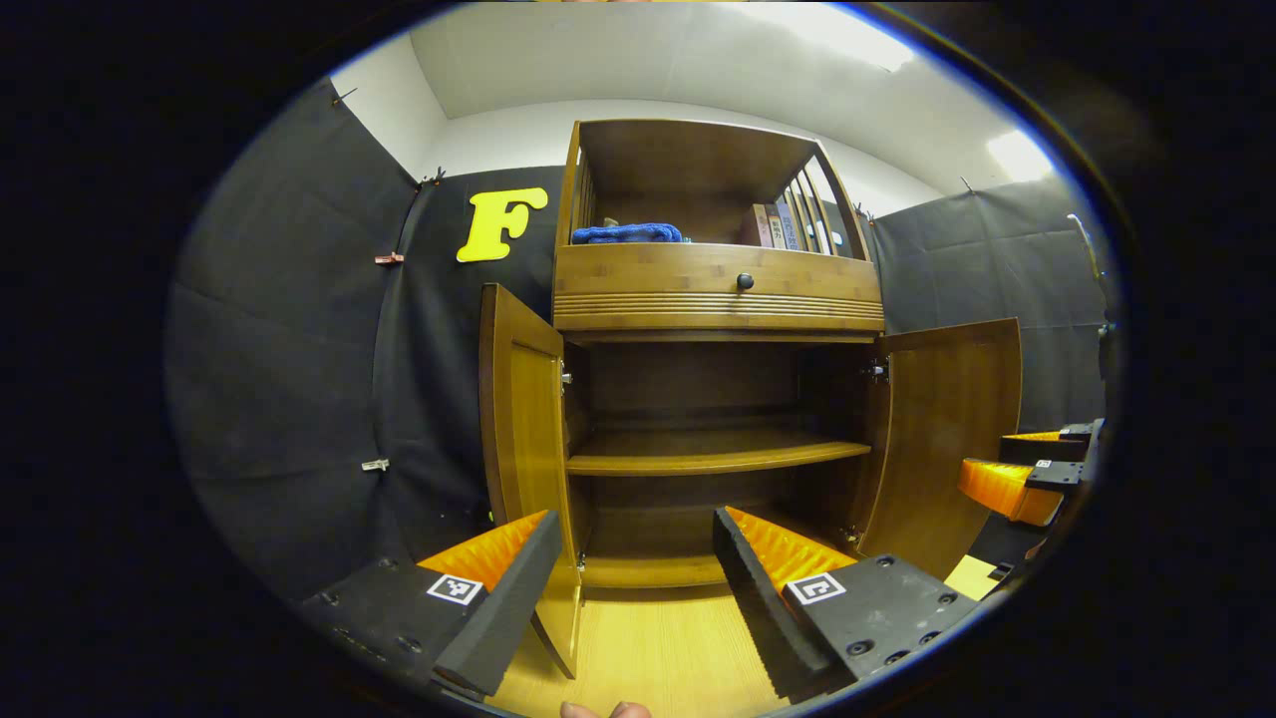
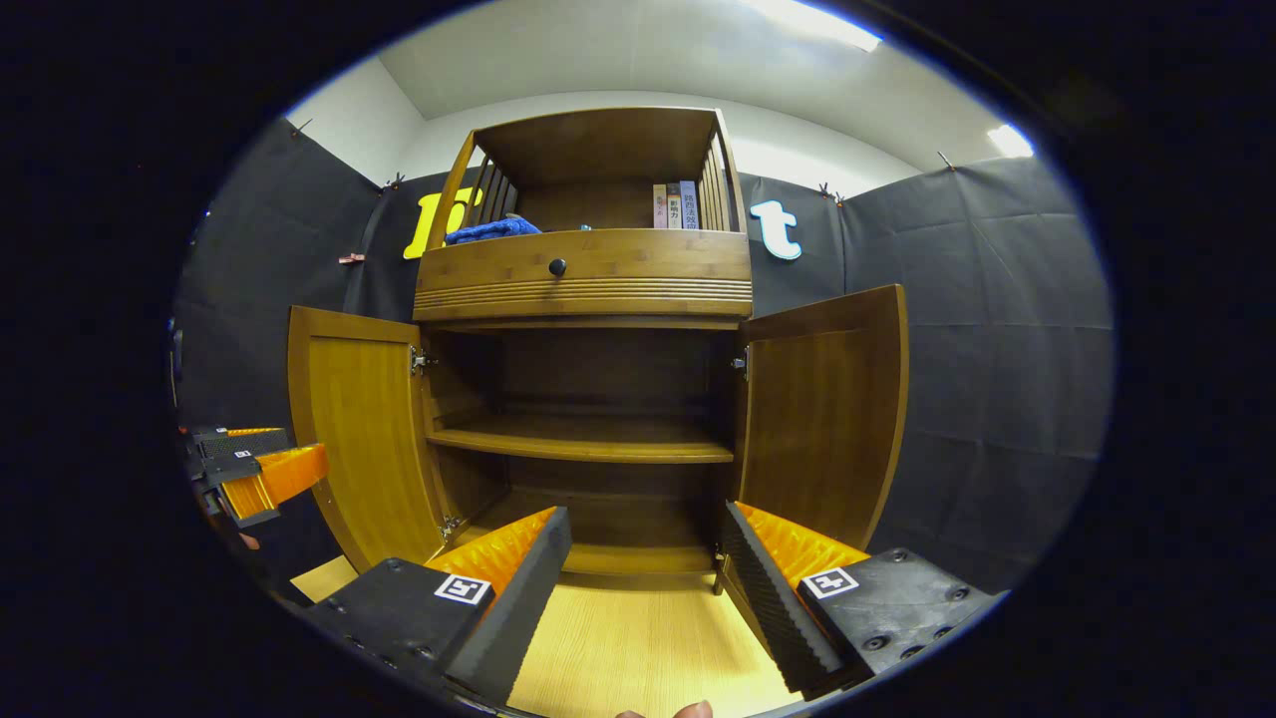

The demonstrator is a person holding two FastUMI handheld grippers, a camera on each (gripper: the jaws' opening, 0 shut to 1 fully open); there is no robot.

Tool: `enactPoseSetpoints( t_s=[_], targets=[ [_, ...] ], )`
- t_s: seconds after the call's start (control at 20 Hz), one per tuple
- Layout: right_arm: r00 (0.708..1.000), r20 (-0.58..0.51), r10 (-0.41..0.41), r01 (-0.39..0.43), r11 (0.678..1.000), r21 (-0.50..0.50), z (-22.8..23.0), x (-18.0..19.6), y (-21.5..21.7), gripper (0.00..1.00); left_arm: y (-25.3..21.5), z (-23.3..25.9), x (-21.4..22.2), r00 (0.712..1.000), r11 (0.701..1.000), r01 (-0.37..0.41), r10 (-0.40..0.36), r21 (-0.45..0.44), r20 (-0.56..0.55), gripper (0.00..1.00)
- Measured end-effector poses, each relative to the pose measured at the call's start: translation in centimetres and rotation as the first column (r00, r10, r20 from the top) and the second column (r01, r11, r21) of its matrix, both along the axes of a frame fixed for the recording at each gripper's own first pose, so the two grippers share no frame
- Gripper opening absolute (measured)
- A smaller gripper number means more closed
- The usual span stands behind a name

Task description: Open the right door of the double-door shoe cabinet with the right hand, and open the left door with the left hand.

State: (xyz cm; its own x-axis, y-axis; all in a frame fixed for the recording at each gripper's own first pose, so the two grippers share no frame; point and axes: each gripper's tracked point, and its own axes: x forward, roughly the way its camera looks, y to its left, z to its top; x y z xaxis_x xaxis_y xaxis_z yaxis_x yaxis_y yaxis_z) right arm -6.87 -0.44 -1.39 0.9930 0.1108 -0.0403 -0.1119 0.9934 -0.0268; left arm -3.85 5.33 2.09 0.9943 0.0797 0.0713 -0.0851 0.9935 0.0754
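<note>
left door (image 1: 523, 439) swung open | right door (image 2: 822, 409) swung open | left gripper (image 1: 638, 578) held spread, nothing gripped | right gripper (image 2: 648, 578) held spread, nothing gripped

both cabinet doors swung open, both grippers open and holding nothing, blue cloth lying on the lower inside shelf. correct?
One error: the blue cloth lies in the top open compartment above the drawer, not on the inside shelf, which is bare, as the right gripper view shows. The left door and right door are open.
</note>
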Motion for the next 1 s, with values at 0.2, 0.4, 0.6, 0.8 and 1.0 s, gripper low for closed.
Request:
enactPoseSetpoints(
  t_s=[0.2, 0.4, 0.6, 0.8, 1.0],
  targets=[
    [1.000, -0.001, -0.004, 0.004, 1.000, 0.005, 0.05, 0.02, -0.27, 0.94, 0.28, -0.19, -0.01, 1.000, 1.000, -0.010, 0.010, 0.001, -0.007, 0.92],
    [1.000, 0.000, 0.000, 0.000, 1.000, 0.002, 0.08, 0.10, -0.29, 0.94, 0.16, 0.00, -0.05, 1.000, 1.000, -0.011, 0.011, -0.008, -0.001, 0.95],
    [1.000, 0.003, 0.007, -0.007, 1.000, 0.002, 0.16, 0.00, -0.34, 0.94, 0.02, 0.06, -0.08, 1.000, 1.000, -0.012, 0.012, -0.004, 0.000, 0.92],
    [1.000, 0.003, 0.010, -0.010, 1.000, 0.005, 0.21, 0.07, -0.37, 0.98, -0.08, 0.11, -0.13, 1.000, 1.000, -0.011, 0.011, -0.003, 0.000, 0.97],
    [1.000, 0.004, 0.012, -0.012, 1.000, 0.000, 0.19, 0.05, -0.53, 0.98, -0.32, 0.12, -0.14, 1.000, 1.000, -0.008, 0.008, -0.002, -0.001, 0.95]
  ],
)
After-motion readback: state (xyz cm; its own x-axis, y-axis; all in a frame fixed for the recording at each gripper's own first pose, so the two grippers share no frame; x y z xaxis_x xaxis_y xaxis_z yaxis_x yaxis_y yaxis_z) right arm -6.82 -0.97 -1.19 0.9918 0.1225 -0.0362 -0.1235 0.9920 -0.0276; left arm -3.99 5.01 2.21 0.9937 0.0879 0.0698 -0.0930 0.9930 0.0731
